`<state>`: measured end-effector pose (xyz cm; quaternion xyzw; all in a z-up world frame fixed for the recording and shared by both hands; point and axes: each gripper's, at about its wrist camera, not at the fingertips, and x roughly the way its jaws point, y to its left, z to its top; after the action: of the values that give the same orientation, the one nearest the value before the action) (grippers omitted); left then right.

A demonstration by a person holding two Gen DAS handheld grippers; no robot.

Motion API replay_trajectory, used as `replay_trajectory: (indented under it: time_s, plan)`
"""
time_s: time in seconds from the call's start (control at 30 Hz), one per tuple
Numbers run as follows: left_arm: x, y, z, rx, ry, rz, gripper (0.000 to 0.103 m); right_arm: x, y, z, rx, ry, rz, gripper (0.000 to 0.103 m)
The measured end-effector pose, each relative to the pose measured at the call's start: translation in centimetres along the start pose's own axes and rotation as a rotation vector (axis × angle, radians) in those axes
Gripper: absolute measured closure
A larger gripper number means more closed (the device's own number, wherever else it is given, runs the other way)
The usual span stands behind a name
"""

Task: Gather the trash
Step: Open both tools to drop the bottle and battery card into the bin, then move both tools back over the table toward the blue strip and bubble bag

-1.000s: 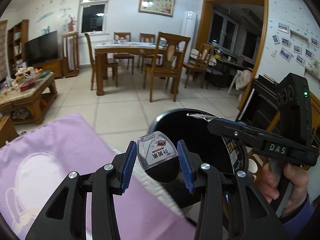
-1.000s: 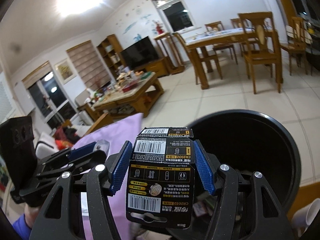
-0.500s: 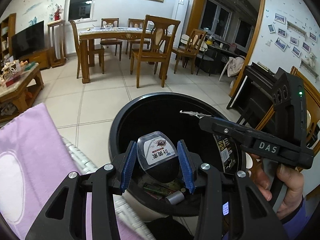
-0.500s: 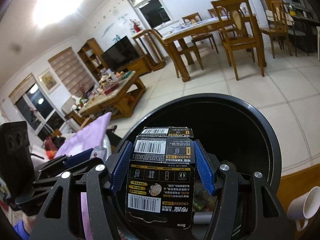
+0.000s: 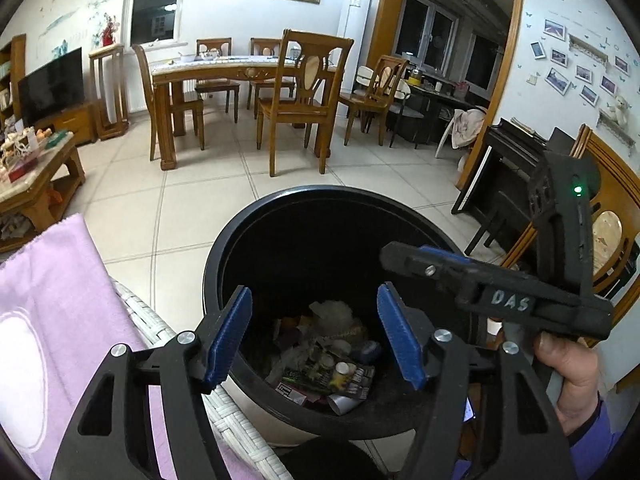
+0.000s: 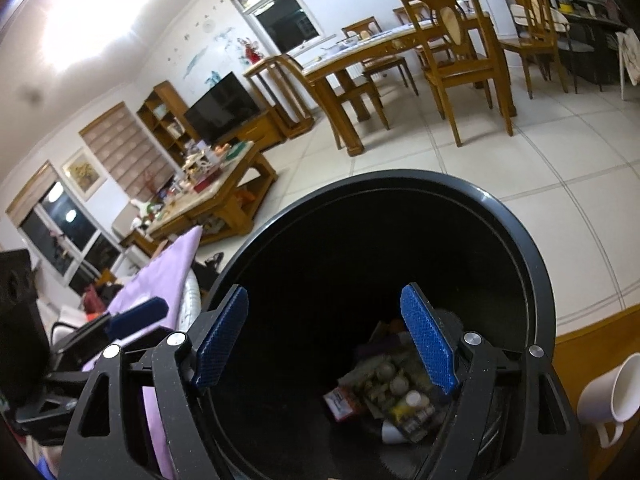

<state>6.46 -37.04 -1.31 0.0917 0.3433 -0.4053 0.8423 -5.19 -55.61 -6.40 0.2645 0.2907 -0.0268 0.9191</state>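
A round black trash bin (image 5: 256,216) stands on the tiled floor; it also fills the right wrist view (image 6: 400,184). A pile of trash (image 5: 324,364) lies at its bottom, with wrappers, a carton and small bottles (image 6: 396,392). My left gripper (image 5: 316,336) is open and empty above the bin's near rim. My right gripper (image 6: 326,340) is open and empty over the bin mouth. The right gripper also shows in the left wrist view (image 5: 496,296), held by a hand at the bin's right side.
A purple cloth (image 5: 44,288) lies on a white wicker surface (image 5: 228,420) left of the bin. A white mug (image 6: 612,396) stands at the right. A dining table with chairs (image 5: 248,84), a coffee table (image 5: 28,176) and a black piano (image 5: 504,168) stand around the tiled floor.
Both grippers have opened over the bin. The left one let go of the small clear packet and the right one let go of the black battery card. Both now point deeper into the bin.
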Motion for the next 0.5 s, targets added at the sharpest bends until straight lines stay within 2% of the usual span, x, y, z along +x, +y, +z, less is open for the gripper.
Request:
replay_trajectory:
  time_s: [0.23, 0.33, 0.43, 0.5]
  plan:
    - [-2.9, 0.0, -0.8, 0.022, -0.028, 0.013, 0.037, -0.3, 2.9, -0.4, -0.055, 0.003, 0.014, 0.025]
    - [-4.9, 1.1, -1.7, 0.007, -0.038, 0.031, 0.037, -0.4, 5.4, -0.9, -0.091, 0.006, 0.030, 0.025]
    - [-6.9, 2.9, -2.9, -0.016, -0.043, 0.068, 0.030, -0.1, 7.9, -1.6, -0.132, 0.020, 0.052, 0.025]
    - [-8.6, 4.4, -4.2, -0.044, -0.044, 0.097, 0.029, 0.3, 9.8, -2.0, -0.158, 0.033, 0.068, 0.025]
